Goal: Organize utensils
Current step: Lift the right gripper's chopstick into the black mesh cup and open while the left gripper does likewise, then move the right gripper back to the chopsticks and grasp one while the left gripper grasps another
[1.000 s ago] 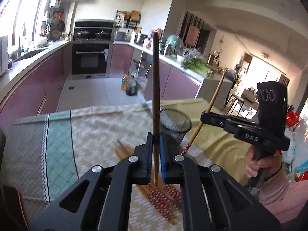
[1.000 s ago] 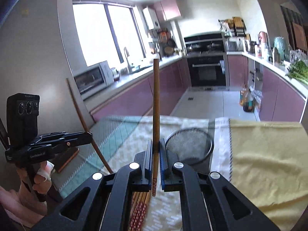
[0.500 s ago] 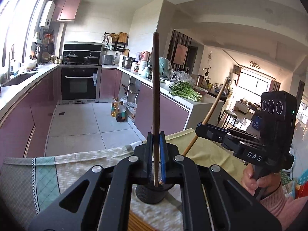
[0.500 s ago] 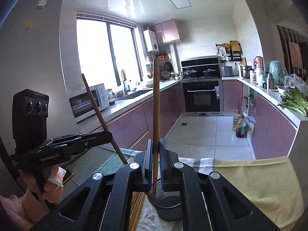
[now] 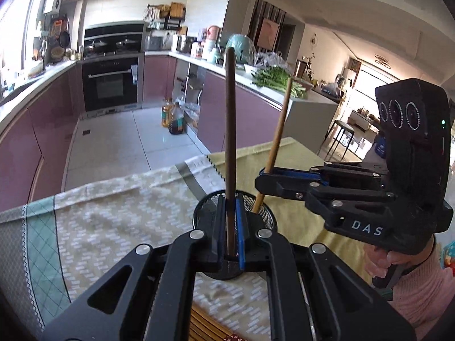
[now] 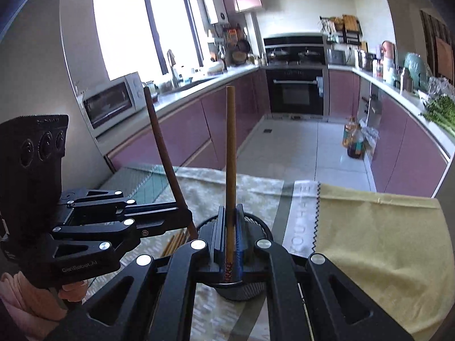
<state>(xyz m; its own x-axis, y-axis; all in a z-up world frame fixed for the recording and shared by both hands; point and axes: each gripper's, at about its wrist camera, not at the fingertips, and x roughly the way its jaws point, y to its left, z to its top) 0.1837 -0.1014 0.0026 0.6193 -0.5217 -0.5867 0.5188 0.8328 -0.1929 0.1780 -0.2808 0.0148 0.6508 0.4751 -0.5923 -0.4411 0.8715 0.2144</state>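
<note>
Both tools clamp upright chopsticks: left tool [image 5: 231, 227] a dark brown wooden chopstick [image 5: 229, 130], right tool [image 6: 229, 237] a light bamboo chopstick [image 6: 231, 153], the black mesh holder cup [image 5: 266, 213] directly below both tips.

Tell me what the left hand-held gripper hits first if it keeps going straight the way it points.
Probably the black mesh holder, right under the left hand-held gripper and its dark chopstick; depth is unclear.

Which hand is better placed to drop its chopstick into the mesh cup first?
Right, probably: the light chopstick in the right tongs already dips inside the mesh cup; the dark chopstick in the left tongs ends beside its rim.
</note>
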